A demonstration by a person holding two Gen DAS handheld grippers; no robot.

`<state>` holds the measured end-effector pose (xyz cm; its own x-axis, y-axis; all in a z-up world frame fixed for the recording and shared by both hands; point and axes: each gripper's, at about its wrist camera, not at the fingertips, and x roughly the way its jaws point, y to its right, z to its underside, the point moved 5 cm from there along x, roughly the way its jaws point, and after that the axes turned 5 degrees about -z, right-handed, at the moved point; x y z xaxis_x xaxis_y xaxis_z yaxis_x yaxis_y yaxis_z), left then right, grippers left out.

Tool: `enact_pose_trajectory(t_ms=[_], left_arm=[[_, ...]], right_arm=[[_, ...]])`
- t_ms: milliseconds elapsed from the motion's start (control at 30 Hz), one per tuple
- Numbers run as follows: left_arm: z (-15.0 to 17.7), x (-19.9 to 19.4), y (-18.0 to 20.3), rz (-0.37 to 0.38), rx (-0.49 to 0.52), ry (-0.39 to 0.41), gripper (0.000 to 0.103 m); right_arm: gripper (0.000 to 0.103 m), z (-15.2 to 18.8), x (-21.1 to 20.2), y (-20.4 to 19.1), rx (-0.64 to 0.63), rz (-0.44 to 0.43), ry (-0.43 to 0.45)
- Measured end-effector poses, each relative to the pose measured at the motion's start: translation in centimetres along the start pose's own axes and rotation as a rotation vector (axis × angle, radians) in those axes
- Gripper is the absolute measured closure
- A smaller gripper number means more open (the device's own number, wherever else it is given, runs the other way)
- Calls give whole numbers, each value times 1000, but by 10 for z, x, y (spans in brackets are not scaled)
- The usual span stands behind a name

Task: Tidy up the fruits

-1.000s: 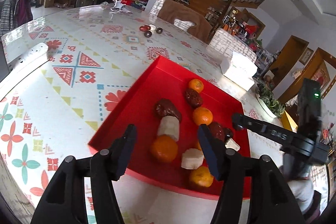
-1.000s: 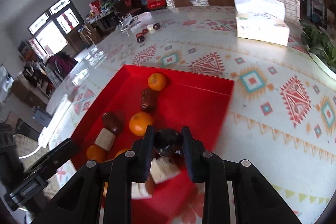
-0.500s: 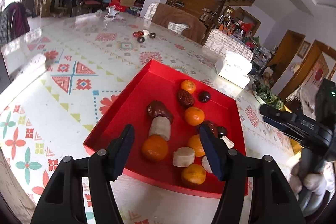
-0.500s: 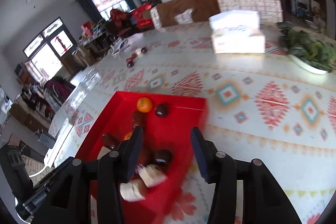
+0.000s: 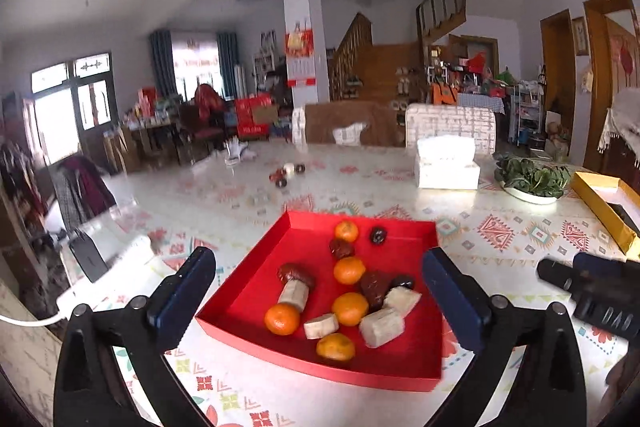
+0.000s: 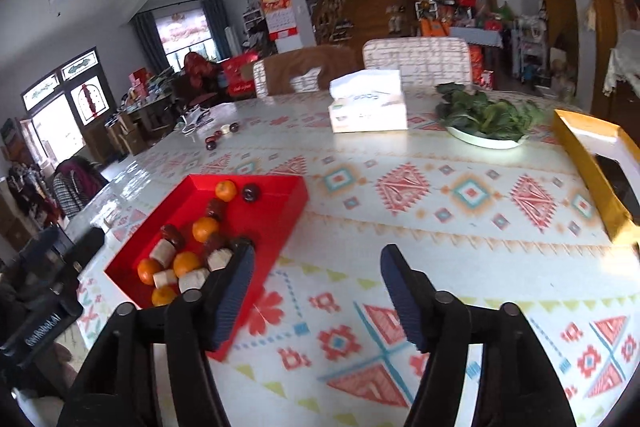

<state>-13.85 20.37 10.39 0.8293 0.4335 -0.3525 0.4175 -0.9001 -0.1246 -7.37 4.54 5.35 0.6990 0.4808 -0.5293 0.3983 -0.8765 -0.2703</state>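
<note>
A red tray (image 5: 412, 373) lies on the patterned table and holds several oranges (image 5: 281, 319), dark red dates (image 5: 295, 274), pale cut pieces (image 5: 381, 326) and a dark round fruit (image 5: 377, 235) near its far edge. My left gripper (image 5: 320, 299) is open and empty, raised in front of the tray. My right gripper (image 6: 316, 291) is open and empty above the bare table, right of the tray (image 6: 280, 227). The dark fruit (image 6: 251, 193) shows by the tray's far wall in the right wrist view.
A tissue box (image 5: 446, 167), a plate of greens (image 5: 530, 183) and a yellow box (image 5: 604, 211) stand at the back right. A few small fruits (image 5: 286, 175) lie far back on the table. A white power strip (image 5: 104, 279) lies at the left edge.
My right gripper let go of the dark round fruit, which now lies at the tray's far edge. It opened and drew back to the right. My left gripper lifted and pulled back.
</note>
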Motion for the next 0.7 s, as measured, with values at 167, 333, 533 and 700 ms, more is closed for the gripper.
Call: enact_pose_trajectory(t_ms=[167, 333, 533, 700], left_arm=[[-2, -15, 17, 2, 11, -11, 0], [6, -20, 28, 17, 2, -66, 0], [27, -18, 45, 45, 28, -130, 0], [40, -13, 55, 59, 50, -171, 0]], right_arm=[[30, 16, -15, 12, 15, 2, -6], [28, 29, -31, 19, 13, 5, 0], [25, 46, -39, 22, -8, 19, -9], [24, 58, -37, 25, -25, 32, -28]])
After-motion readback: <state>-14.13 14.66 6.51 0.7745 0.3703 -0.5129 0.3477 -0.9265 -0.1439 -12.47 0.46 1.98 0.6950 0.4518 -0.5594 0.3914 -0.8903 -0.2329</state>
